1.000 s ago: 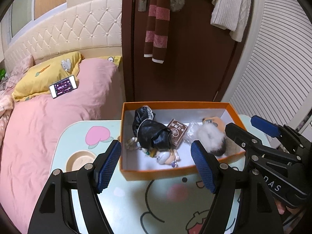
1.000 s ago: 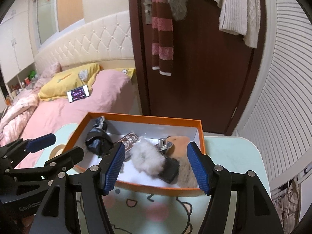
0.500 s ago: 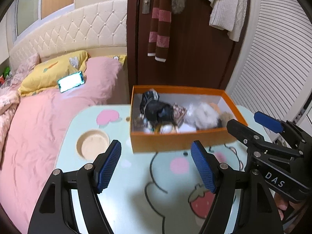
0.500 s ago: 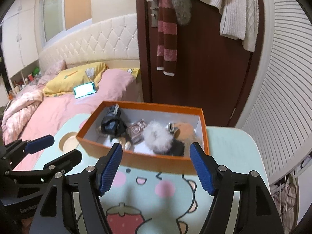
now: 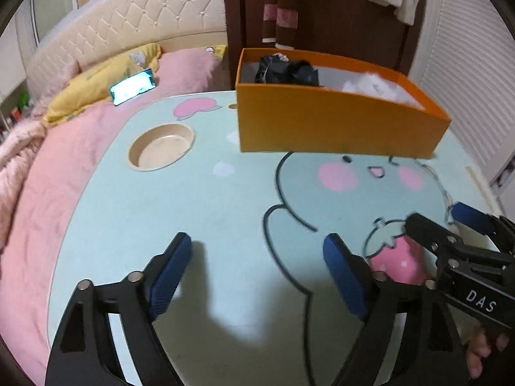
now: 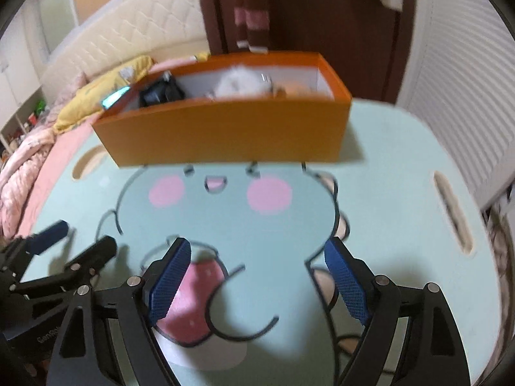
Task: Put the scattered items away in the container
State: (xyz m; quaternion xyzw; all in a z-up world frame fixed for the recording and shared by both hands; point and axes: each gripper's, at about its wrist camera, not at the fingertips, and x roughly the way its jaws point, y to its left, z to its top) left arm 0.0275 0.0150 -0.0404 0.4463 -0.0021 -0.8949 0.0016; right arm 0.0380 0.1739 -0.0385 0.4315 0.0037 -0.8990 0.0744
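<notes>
Only my left view shows the round beige cup recess [image 5: 162, 146] in the mint cartoon-printed table [image 5: 206, 218]. The orange rectangular cardboard box [image 5: 334, 128] holds a black doll [image 5: 286, 72] and white fluff [image 5: 375, 87] (blurred in the right view). My left gripper [image 5: 257, 257] and right gripper [image 6: 257, 268] have just been opening, nothing between the jaws.

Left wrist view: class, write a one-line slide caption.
Both open grippers, left and right, over the table, empty; orange box filled.

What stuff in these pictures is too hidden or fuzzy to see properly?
- Things low in the orange box: in both wrist views its near wall hides them; only a black bundle and white fluff poke above.
- The whole right wrist view is motion-blurred, so the box's contents look smeared.
- Phone on the bed: screen too small to read.
- Clothes on the door: cut off by the top edge.
- Near table edge: hidden behind the grippers.
</notes>
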